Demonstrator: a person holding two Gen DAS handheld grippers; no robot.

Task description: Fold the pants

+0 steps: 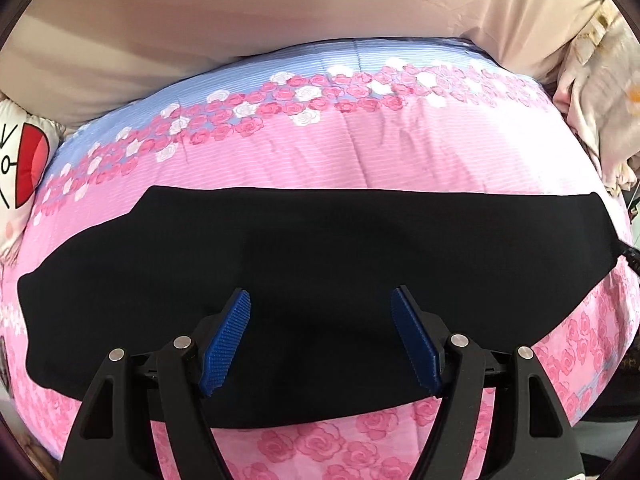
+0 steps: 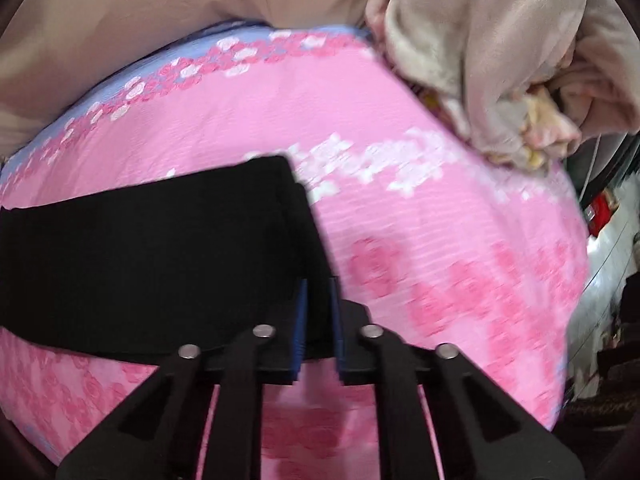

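We see the black pants (image 1: 320,264) lying flat across the pink bed (image 1: 360,152), near its front edge. Our left gripper (image 1: 320,336) has wide, empty jaws. Our right gripper (image 2: 318,320) pinches the pants' end.

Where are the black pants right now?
The black pants lie flat across the pink floral bedspread, under the left gripper; the right gripper pinches their right end.
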